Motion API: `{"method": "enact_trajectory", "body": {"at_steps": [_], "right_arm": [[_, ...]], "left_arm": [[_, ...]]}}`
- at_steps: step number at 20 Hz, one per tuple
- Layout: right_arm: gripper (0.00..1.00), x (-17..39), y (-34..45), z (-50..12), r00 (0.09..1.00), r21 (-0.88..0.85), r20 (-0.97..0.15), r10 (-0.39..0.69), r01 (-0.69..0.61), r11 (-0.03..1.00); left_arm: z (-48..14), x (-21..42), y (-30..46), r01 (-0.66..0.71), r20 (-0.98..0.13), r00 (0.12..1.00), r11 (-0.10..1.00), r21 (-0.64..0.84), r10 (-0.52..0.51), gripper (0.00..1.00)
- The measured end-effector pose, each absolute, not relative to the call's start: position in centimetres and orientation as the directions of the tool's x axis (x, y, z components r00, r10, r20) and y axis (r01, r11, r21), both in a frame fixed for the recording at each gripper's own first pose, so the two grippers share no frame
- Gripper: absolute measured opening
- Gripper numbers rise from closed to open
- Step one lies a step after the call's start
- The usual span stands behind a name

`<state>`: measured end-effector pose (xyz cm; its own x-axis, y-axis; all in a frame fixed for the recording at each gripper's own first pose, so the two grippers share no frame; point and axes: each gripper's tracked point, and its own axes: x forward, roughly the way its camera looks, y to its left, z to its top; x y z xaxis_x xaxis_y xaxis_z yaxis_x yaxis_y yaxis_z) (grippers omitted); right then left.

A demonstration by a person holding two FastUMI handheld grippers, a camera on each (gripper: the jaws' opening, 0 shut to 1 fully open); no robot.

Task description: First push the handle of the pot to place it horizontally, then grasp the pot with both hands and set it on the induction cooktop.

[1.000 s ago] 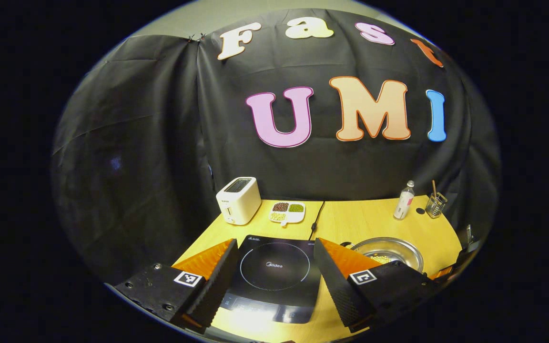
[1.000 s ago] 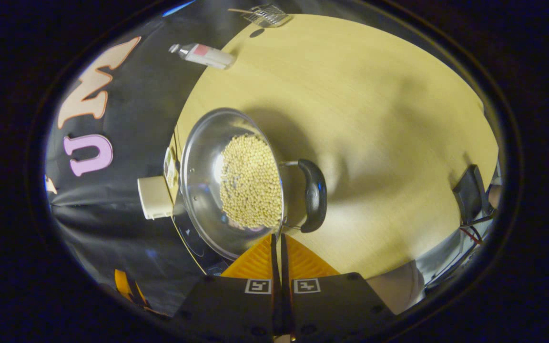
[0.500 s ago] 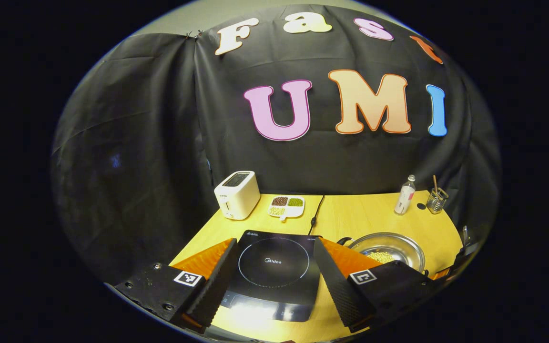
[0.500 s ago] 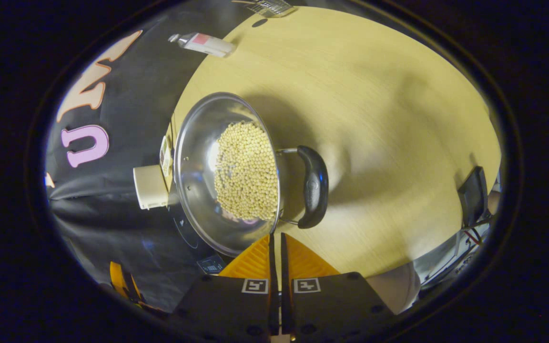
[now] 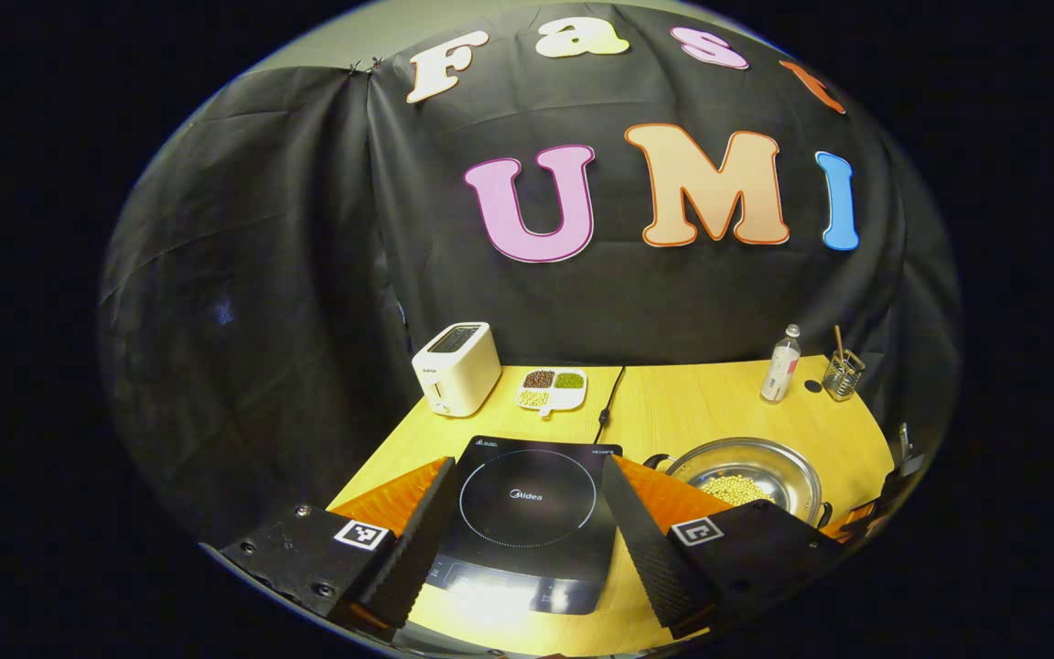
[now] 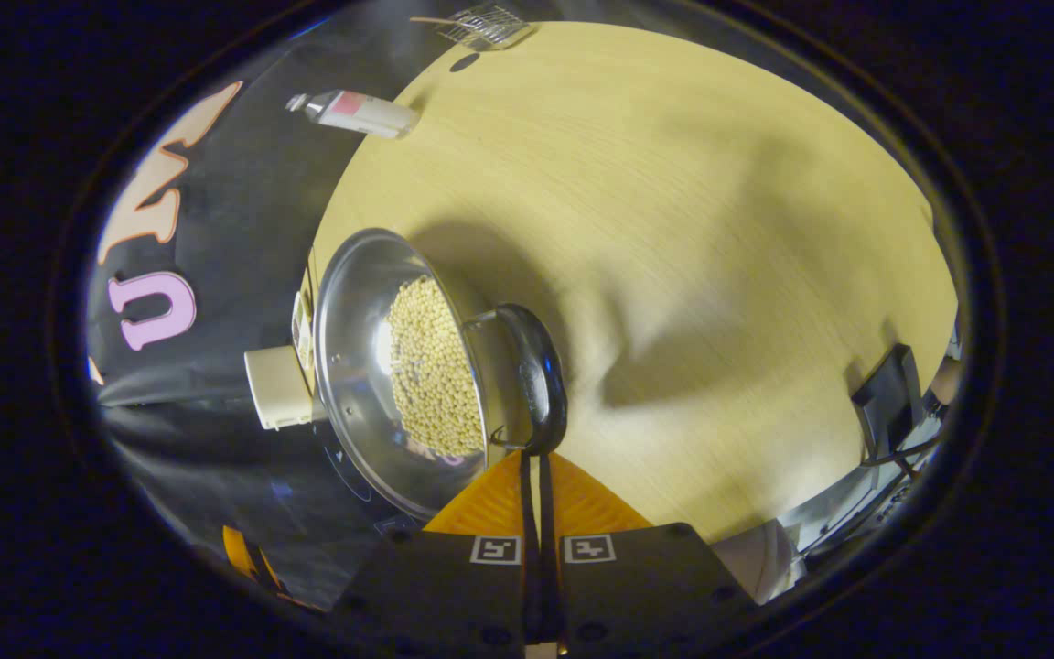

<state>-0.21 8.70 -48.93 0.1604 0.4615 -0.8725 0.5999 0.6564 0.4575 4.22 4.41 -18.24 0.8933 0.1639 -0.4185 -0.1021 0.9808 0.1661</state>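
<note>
A steel pot of pale beans stands on the wooden table. Its black loop handle faces me in the right gripper view. My right gripper is shut with nothing between its fingers, and its tips meet the near end of that handle. The pot lies right of the black induction cooktop in the left gripper view. My left gripper hangs open above the cooktop's front edge, one finger on each side of it.
A white toaster, a divided dish of beans and the cooktop's cable sit at the back. A small bottle and a glass holder stand at the back right. A dark object lies near the table's edge.
My right gripper has closed in on the pot's handle and now touches its near end; the handle looks swung closer to the rim. The left gripper view has shifted slightly, showing more of the pot.
</note>
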Motion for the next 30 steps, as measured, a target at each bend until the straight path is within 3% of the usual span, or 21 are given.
{"method": "enact_trajectory", "body": {"at_steps": [15, 27, 28, 30], "right_arm": [[0.02, 4.6, 6.3, -50.6, 0.201, 0.463, -0.874, 0.443, 0.622, 0.631], [0.03, 5.1, 5.0, -50.4, 0.214, 0.486, -0.863, 0.458, 0.598, 0.637], [0.16, 4.6, 4.5, -49.7, 0.208, 0.487, -0.863, 0.460, 0.587, 0.647], [0.21, 4.5, 3.9, -49.6, 0.213, 0.483, -0.868, 0.448, 0.567, 0.667]], "left_arm": [[-23.6, 2.1, 3.5, -0.176, -0.533, 0.819, 0.977, 0.122, 0.214, 0.97], [-25.9, 2.9, 3.2, -0.165, -0.595, 0.778, 0.980, 0.114, 0.200, 0.97], [-26.1, 3.1, 3.1, -0.153, -0.602, 0.776, 0.982, 0.111, 0.189, 0.97], [-26.6, 3.7, 2.5, -0.122, -0.619, 0.771, 0.989, 0.088, 0.151, 0.97]]}}
